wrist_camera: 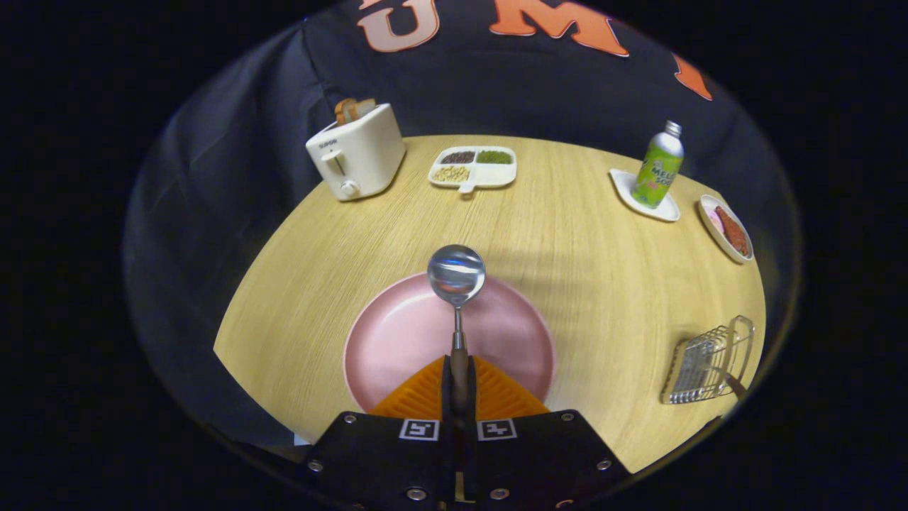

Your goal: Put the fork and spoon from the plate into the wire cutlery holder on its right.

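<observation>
My gripper point(459, 380) is shut on the spoon's brown handle, both fingers pressing on it. The spoon point(456, 284) sticks straight out ahead of the fingers, its shiny round bowl held above the far rim of the pink plate point(397, 333). The plate lies on the round wooden table just ahead of and under the fingers. The wire cutlery holder point(709, 362) stands to the right of the plate near the table's edge, with a brown-handled utensil, apparently the fork point(731, 382), resting in it.
At the table's far side stand a cream toaster point(357, 152) with bread in it, a white divided tray point(473, 167) of beans, a green bottle point(660, 167) on a white coaster, and a small dish point(727, 228) of food at the right.
</observation>
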`<state>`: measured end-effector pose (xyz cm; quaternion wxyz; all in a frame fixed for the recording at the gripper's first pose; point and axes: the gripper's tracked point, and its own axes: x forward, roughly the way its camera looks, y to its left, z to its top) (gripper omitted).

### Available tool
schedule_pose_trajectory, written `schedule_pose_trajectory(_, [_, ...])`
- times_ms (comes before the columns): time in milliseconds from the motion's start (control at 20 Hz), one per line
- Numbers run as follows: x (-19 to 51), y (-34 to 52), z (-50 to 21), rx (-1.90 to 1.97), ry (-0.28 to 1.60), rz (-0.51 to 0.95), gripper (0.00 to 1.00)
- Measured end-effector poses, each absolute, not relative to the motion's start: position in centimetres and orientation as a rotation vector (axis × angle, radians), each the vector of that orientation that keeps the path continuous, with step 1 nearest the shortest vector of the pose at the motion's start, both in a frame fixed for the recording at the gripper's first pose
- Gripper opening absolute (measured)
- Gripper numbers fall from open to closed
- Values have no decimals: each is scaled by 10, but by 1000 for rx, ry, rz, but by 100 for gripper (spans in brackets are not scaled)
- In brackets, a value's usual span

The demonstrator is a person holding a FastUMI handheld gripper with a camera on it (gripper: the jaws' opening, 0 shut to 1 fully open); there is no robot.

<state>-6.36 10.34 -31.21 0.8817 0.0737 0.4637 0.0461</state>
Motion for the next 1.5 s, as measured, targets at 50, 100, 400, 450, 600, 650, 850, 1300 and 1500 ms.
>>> schedule_pose_trajectory(50, [-61, 91, -301, 157, 942, 72, 5])
schedule_pose_trajectory(100, [-58, 77, -290, 158, 919, 46, 5])
schedule_pose_trajectory(400, [-63, -15, -242, 142, 824, -127, 5])
schedule_pose_trajectory(450, [-68, -30, -237, 139, 827, -153, 5])
schedule_pose_trajectory(600, [-78, -68, -222, 127, 825, -223, 5])
schedule_pose_trajectory(650, [-82, -78, -219, 117, 837, -243, 5])
schedule_pose_trajectory(850, [-102, -110, -215, 83, 892, -300, 5])
schedule_pose_trajectory(1300, [-152, -143, -256, 44, 1087, -348, 5])
schedule_pose_trajectory(1500, [-165, -145, -268, 36, 1148, -336, 5])
